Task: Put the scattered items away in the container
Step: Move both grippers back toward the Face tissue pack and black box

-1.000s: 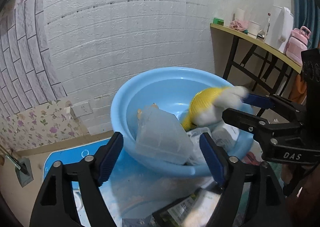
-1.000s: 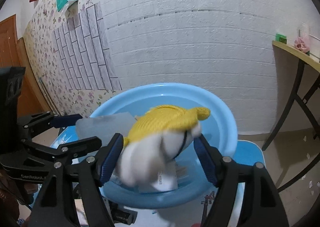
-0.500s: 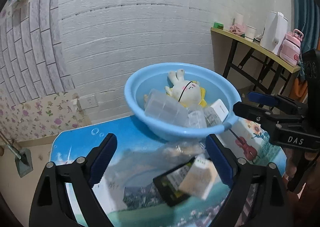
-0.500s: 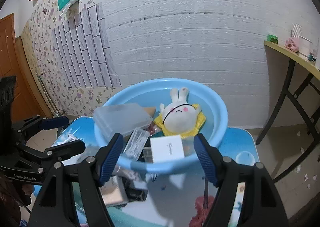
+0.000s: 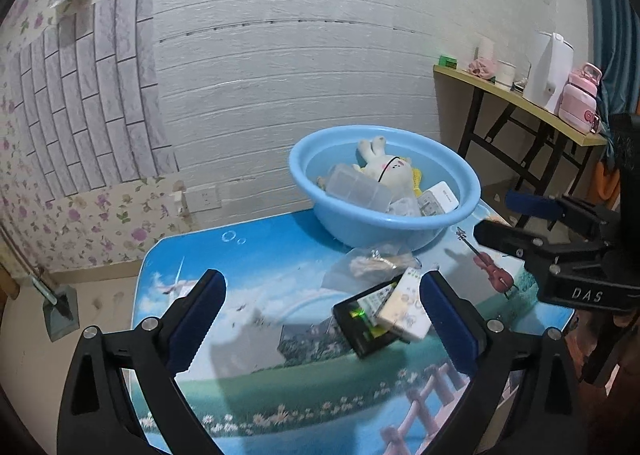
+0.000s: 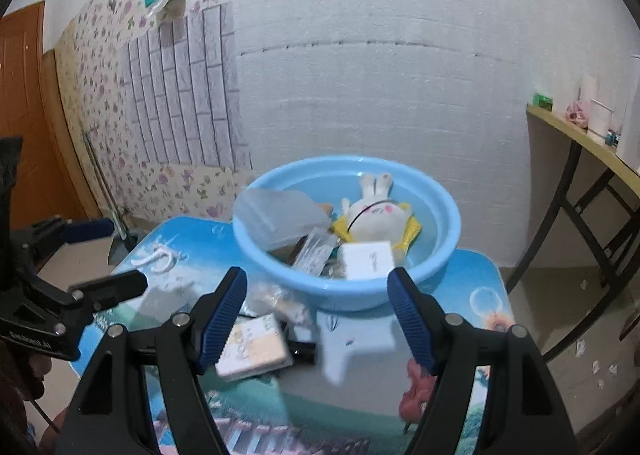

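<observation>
A white brick-embossed wall (image 5: 304, 67) stands behind the low surface printed with blue sky and meadow (image 5: 256, 255). Left of that wall runs floral wallpaper (image 6: 100, 95) with grey brick panels (image 6: 180, 95), then an orange wooden door (image 6: 24, 115). Right of it stands a yellow-topped folding table with black legs (image 5: 520, 103), on a pale beige floor (image 6: 560, 315).

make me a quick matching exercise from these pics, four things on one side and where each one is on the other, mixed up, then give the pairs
Things:
1. plush rabbit
2. black packet
3. pink bottle
4. clear plastic box

Places:
A. on the side shelf by the wall
B. flat on the table in front of the basin
C. in the basin, at the back
D. in the basin, leaning at its left side

Pairs: 1-C, 2-B, 3-A, 4-D
</observation>
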Demonstrator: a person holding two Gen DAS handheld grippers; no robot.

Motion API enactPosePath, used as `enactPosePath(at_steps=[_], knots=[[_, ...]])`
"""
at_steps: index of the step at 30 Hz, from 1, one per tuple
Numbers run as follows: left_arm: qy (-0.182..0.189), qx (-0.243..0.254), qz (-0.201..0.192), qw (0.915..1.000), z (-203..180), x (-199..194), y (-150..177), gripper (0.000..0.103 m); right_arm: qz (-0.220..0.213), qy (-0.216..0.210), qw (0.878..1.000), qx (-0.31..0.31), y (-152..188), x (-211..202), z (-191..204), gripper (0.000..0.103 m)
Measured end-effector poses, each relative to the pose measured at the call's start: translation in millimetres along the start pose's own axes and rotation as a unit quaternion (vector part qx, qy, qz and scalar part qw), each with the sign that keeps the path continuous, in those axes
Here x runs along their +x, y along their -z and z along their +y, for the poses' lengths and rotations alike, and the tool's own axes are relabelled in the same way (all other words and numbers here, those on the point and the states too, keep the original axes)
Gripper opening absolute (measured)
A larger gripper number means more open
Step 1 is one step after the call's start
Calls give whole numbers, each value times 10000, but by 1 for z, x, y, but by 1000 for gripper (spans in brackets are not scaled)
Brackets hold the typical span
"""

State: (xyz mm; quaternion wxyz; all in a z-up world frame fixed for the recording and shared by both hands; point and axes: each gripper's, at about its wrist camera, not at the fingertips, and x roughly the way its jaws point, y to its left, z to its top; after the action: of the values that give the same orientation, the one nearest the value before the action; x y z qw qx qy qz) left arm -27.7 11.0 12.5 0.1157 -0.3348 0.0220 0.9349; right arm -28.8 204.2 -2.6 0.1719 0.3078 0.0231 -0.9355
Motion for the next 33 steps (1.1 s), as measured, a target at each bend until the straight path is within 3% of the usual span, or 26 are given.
enactPosePath(at_steps=[10, 14, 21, 25, 33], knots=[[-64, -118, 98, 9999, 7, -8, 14, 103, 277, -257, 9992, 118, 12, -3, 13, 73], [-111, -130, 158, 9997, 7, -7, 19, 103, 312, -388, 9986, 173, 14, -5, 13, 92], [-241, -82, 125, 9996, 3, -7, 22, 103, 155, -338, 9990, 257, 15, -12, 12, 103], [-252, -271, 171, 9992, 10, -3, 27, 103, 23, -248, 9982, 547, 17, -13, 4, 103], [-340, -364, 412, 9979, 20, 10, 42, 103, 506, -260, 9968, 555, 29, 8, 6, 103]])
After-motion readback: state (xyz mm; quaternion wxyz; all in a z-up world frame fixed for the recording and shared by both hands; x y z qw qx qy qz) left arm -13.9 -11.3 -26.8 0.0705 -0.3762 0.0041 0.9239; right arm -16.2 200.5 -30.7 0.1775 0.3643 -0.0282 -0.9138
